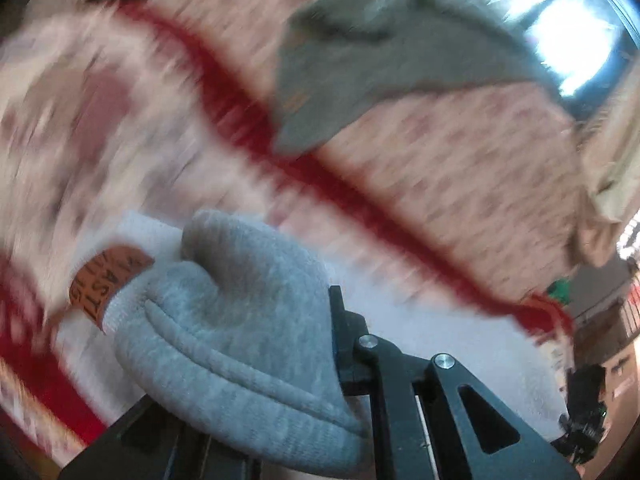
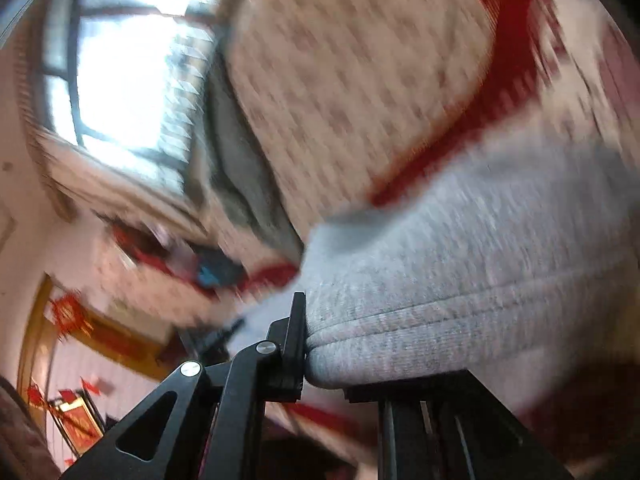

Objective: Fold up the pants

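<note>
The light grey sweatpants [image 1: 240, 320] are bunched between the black fingers of my left gripper [image 1: 256, 396], which is shut on the hemmed edge. A white inner band with an orange label [image 1: 106, 286] shows at the left of the bunch. In the right wrist view my right gripper [image 2: 360, 376] is shut on another thick hemmed edge of the same grey pants [image 2: 460, 300]. Both hold the fabric above a patterned bedspread [image 1: 440, 152]. Both views are motion-blurred.
The bedspread is pink and cream with red stripes [image 1: 240, 96]. A darker grey garment [image 1: 360, 52] lies on it at the far side. A bright window [image 2: 120, 72] is behind the bed. Red decorations hang on a wall [image 2: 68, 316].
</note>
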`<state>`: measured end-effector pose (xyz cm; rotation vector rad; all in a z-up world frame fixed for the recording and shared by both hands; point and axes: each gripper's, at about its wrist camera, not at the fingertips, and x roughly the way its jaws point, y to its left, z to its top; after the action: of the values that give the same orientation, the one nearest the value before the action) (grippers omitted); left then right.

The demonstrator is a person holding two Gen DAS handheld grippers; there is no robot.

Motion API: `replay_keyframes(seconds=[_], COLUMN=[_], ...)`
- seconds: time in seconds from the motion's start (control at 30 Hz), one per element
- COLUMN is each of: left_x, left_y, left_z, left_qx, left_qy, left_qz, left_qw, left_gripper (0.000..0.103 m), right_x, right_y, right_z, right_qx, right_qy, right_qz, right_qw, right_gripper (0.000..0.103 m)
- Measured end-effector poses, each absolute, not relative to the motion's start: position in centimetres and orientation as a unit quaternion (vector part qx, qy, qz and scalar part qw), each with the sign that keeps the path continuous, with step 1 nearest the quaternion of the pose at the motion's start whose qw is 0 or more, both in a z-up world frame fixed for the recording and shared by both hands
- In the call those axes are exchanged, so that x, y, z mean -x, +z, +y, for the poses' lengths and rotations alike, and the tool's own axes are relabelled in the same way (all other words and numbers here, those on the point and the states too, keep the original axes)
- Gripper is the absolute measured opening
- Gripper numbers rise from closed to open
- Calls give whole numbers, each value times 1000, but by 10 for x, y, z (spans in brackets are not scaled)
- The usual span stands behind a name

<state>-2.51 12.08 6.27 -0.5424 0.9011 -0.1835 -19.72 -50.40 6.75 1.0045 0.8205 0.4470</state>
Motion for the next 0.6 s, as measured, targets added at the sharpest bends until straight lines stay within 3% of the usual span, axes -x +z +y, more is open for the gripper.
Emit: replay_keyframes(seconds=[0.17, 0.33, 0.4, 0.43, 0.5, 0.53, 0.6], left_x=[58, 65, 59, 58, 63, 67, 71], left_y=[33, 48, 32, 24, 21, 23, 28], left_z=[151, 156, 158, 167, 183, 189, 195], left_qx=[297, 269, 279, 302, 342, 350, 349], left_qy=[-80, -70, -63, -54, -58, -57, -58], left_qz=[440, 425, 446, 457, 438, 431, 428], left_qw=[844, 861, 848, 835, 829, 830, 832], left_gripper=[8, 9, 16, 27, 34, 42, 44], right_x=[211, 212, 211, 211, 212, 213, 214], right_y=[10, 37, 34, 26, 13, 6, 5], right_z=[-491, -480, -476, -476, -477, -479, -480], right_qx=[-496, -459, -444, -435, -431, -435, -426], right_qy=[185, 225, 225, 213, 197, 188, 175], right_qz=[435, 430, 442, 454, 472, 481, 490], right_qw=[729, 744, 746, 748, 744, 738, 740], right_gripper=[14, 14, 14, 14, 14, 14, 18])
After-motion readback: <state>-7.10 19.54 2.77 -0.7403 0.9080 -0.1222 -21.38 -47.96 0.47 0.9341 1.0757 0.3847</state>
